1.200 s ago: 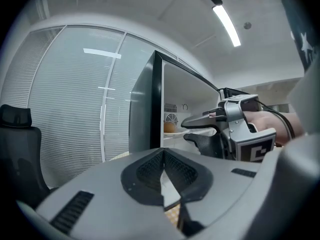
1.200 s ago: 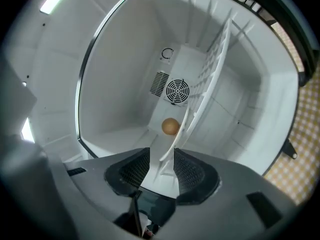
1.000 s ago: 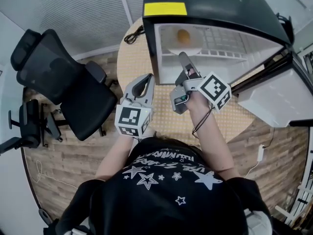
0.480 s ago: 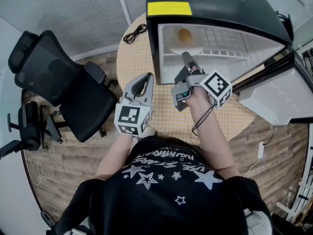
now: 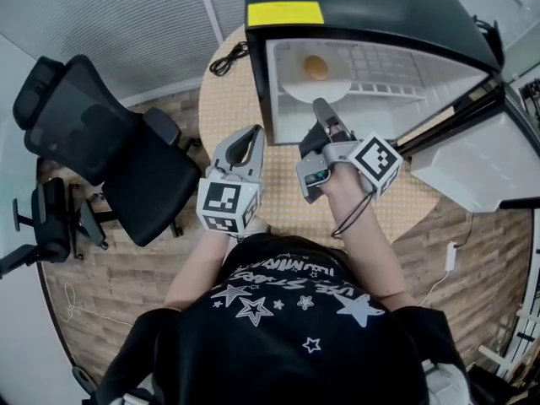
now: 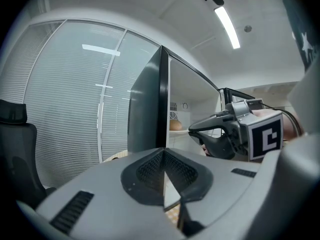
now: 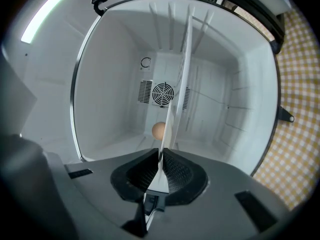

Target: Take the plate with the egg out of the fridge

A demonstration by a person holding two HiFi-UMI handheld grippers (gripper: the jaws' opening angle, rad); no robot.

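**Right tongs clamping the plate's rim**

We are just closing our right tongs (image 7: 160, 156) on the near rim of the plate (image 5: 295, 91), pads now pinching it, so we are judging the pull-out next. The white, shallow plate is sitting inside the fridge (image 5: 371, 7) on its shelf (image 5: 384, 93), carrying one brown egg (image 5: 316, 67). Our left tongs (image 6: 163, 159) are hanging pressed together, empty, outside the fridge.

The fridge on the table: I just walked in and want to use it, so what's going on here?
A person with a gripper in each hand is taking a plate with an egg out of the open fridge. The right gripper has just closed its fingers on the plate's near rim; the plate is not yet out. The left gripper is shut and empty, held above the table.
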